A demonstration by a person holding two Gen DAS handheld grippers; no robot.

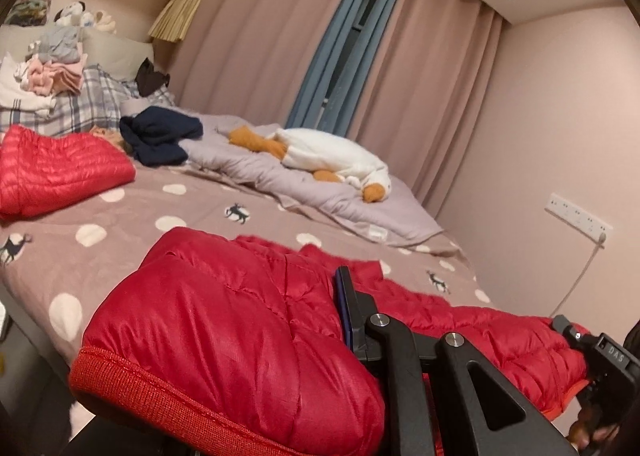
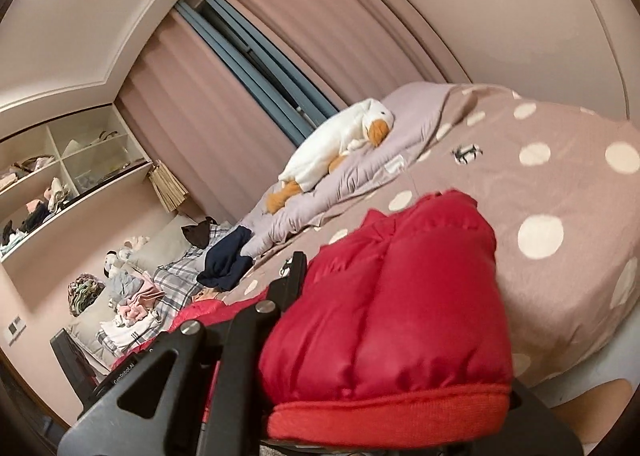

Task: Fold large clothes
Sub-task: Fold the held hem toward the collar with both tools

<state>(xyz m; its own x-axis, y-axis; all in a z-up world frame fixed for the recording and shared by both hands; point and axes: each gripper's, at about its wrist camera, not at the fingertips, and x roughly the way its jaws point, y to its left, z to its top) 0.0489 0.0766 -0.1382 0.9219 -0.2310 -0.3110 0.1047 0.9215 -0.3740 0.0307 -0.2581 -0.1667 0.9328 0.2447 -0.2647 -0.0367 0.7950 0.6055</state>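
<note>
Across the dotted bedspread [image 1: 132,216], a red puffer jacket [image 1: 240,316] was stretched between both grippers, each clenched on a cuff, for folding.

"DAS" on the right claw [image 1: 576,336]; partly legible "GenRobot.AI" on the black frame [image 2: 124,374]

Red jacket [image 1: 240,336] hides each tool's far finger; cuff cropped.
</note>
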